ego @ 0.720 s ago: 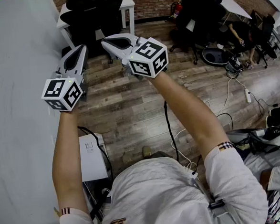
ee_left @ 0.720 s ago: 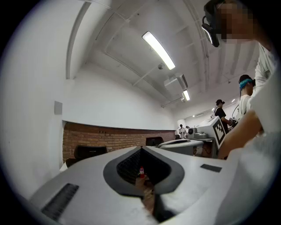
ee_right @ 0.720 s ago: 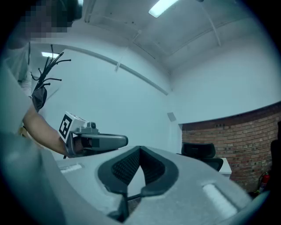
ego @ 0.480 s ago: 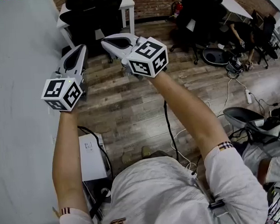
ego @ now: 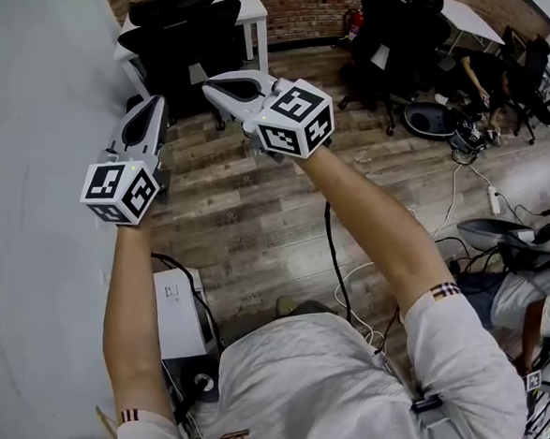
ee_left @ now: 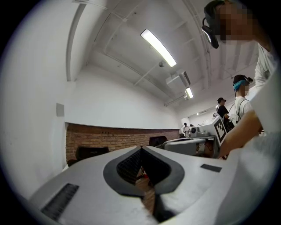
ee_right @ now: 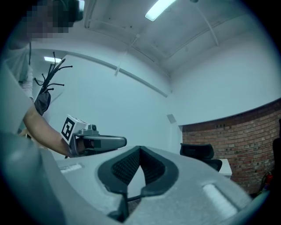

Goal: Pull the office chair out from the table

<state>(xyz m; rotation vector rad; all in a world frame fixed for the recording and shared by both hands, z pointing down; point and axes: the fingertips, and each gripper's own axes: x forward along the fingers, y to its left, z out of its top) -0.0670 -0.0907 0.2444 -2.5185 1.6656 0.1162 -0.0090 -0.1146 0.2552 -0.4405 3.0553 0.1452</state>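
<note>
Bare wood floor lies open ahead up to the office chair; a white wall hems the left, and cables trail on the right.

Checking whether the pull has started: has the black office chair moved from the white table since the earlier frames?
No. The office chair sits tucked against the white table just as before; only the whole view has shifted slightly.

Brick wall; wooden floor
</note>
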